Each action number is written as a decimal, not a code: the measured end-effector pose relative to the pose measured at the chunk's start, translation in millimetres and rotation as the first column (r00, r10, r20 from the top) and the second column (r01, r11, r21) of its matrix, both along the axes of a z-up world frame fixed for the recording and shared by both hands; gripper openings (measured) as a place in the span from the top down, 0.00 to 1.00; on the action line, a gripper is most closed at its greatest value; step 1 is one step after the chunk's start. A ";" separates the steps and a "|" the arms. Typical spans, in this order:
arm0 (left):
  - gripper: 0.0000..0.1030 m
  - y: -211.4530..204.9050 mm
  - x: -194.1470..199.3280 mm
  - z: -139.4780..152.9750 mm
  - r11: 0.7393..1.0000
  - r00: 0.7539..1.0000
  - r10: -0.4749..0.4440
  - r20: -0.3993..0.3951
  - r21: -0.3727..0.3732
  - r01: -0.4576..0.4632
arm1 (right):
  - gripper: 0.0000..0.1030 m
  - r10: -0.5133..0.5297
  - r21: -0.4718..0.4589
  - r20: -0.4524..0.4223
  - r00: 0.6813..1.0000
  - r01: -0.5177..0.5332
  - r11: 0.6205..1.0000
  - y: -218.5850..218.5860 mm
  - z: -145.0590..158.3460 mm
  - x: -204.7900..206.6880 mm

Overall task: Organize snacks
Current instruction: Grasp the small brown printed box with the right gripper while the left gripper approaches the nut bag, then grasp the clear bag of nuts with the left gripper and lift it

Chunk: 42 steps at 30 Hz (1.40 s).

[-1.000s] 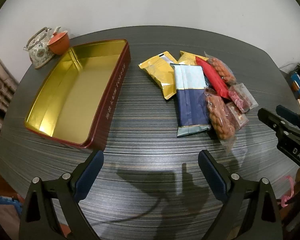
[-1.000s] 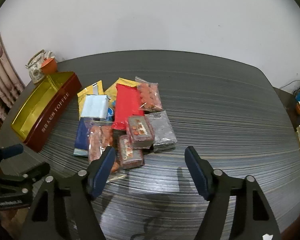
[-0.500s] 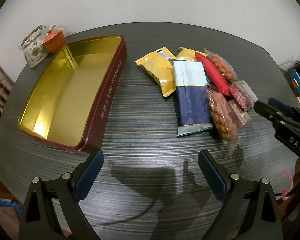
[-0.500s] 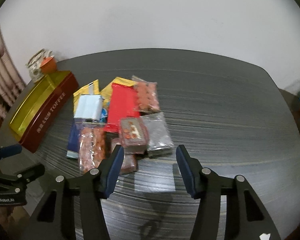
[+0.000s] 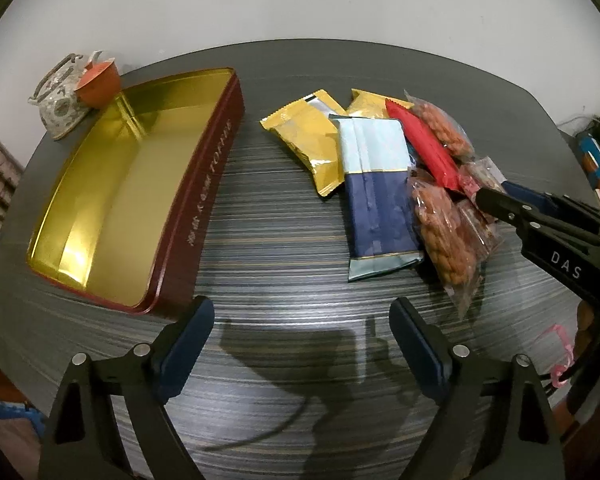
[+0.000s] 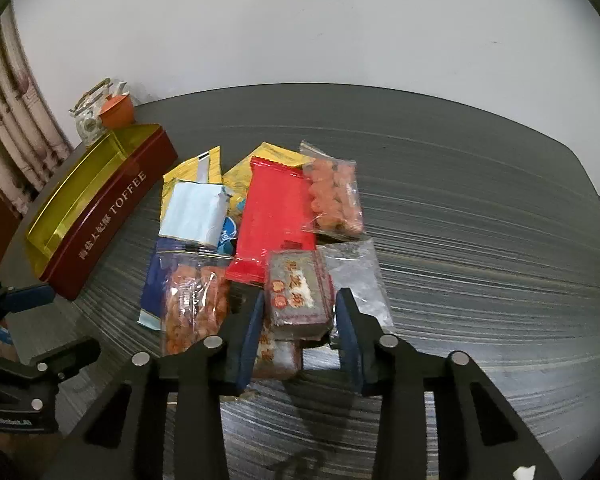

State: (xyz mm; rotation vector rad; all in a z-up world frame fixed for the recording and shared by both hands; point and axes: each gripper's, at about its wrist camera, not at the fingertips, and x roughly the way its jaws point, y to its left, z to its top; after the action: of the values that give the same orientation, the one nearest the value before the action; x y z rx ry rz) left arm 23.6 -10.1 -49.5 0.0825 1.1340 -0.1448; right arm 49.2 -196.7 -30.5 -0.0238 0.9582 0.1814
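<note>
The table (image 6: 480,200) carries the open toffee tin (image 5: 132,200) at its left side and the snack pile (image 6: 260,232) beside it. The left gripper (image 5: 300,332) hovers spread wide, holding nothing, over bare tabletop. The right gripper (image 6: 300,320) brackets the small red-printed packet (image 6: 298,290) at the pile's near edge; whether its pads press the packet cannot be determined

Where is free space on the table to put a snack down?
Free: the tin's gold floor, the bare strip between tin and yellow packet, and the table right of the clear bag. Crowded: the pile around the right gripper.
</note>
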 end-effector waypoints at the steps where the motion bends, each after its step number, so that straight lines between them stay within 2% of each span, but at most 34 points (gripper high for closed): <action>1: 0.14 -1.8 0.6 -0.2 1.000 1.000 -0.004 -0.001 -0.003 0.004 | 0.69 0.002 0.001 0.001 1.000 -0.002 1.000 0.2 0.0 0.3; 5: 0.14 -9.0 2.1 -1.8 1.000 1.000 -0.018 -0.005 0.006 0.018 | 0.71 -0.002 0.025 0.006 1.000 0.002 1.000 -3.6 0.1 -1.8; 10: 0.17 -17.6 4.5 -3.1 0.999 0.999 -0.037 -0.021 -0.007 0.037 | 0.72 -0.001 -0.007 0.018 1.000 0.001 1.000 -1.8 3.0 -8.6; 17: 0.20 -33.5 9.3 -3.4 0.995 0.996 -0.067 -0.055 -0.082 0.062 | 0.72 -0.038 -0.032 0.035 0.999 0.039 0.999 -20.5 17.9 -28.4; 23: 0.36 -50.0 14.9 -4.8 0.987 0.991 -0.079 -0.108 -0.151 0.062 | 0.72 -0.109 -0.058 0.019 0.994 0.110 0.992 -57.5 17.5 -48.6; 25: 0.41 -54.0 18.6 -5.4 0.984 0.989 -0.074 -0.128 -0.170 0.052 | 0.72 -0.136 -0.050 0.003 0.991 0.136 0.989 -70.3 11.7 -54.9; 32: 0.48 -61.3 37.9 -11.8 0.964 0.974 -0.031 -0.222 -0.265 -0.029 | 0.72 -0.171 -0.027 -0.014 0.985 0.171 0.985 -83.9 0.0 -59.7; 42: 0.60 -71.4 63.1 -18.0 0.947 0.960 0.020 -0.278 -0.304 -0.108 | 0.72 -0.171 0.001 -0.029 0.985 0.171 0.985 -81.7 -10.2 -56.0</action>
State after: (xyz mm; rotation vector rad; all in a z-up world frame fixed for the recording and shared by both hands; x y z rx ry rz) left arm 86.7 -81.5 -67.5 -0.2686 1.3727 -0.2849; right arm -6.8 -278.3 -40.7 0.0641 0.9837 0.0247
